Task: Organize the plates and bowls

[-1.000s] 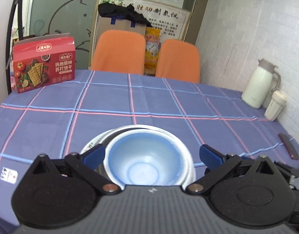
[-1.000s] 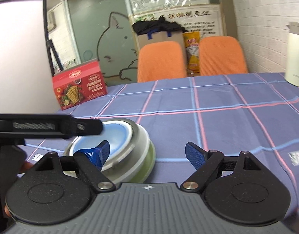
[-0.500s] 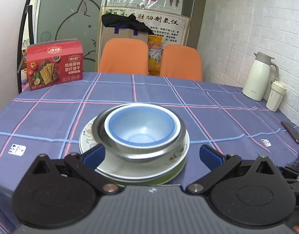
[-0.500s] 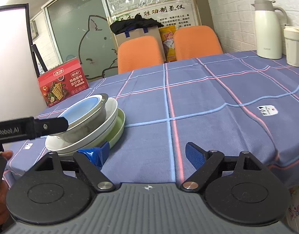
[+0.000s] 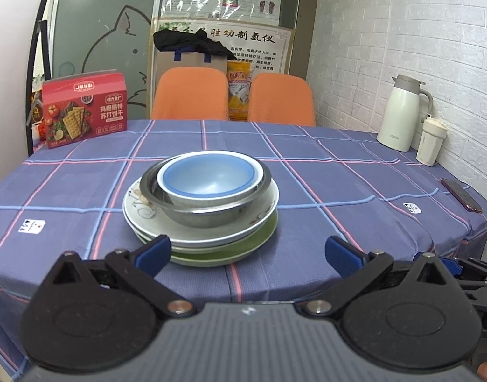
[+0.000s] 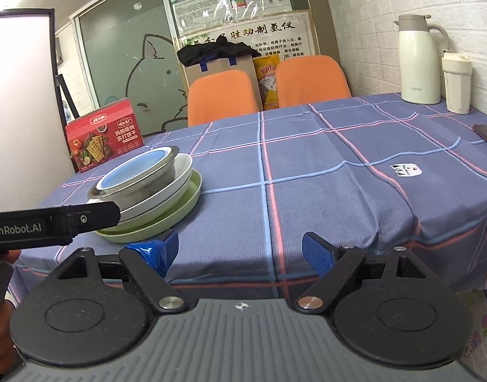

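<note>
The stack is sitting near the front edge of the table [image 5: 370, 172], toward its left half, and both tools are hanging off that edge: the left gripper [image 5: 248, 254] with jaws spread wide and holding nothing, the right gripper [image 6: 240, 251] likewise released and empty. Judging by how things are lying, the sorting looks done, so the sensible step is to be backing straight away, keeping the blue pads [image 5: 154, 253] clear of the lowest rim so nothing gets nudged. The blue bowl [image 5: 208, 176], smooth and round with a pale rim, is nesting inside the steel bowl [image 5: 211, 213], whose shiny wall is reflecting the room. Both are resting on a glossy white plate [image 5: 141, 203] carrying a faint swirl pattern, with what seems another white plate just beneath it, and a matte green plate [image 5: 243, 251] is bearing the lot. The bowls are sitting slightly off-centre. The checked tablecloth [image 6: 338, 172] is lying soft and draping over the edge.
</note>
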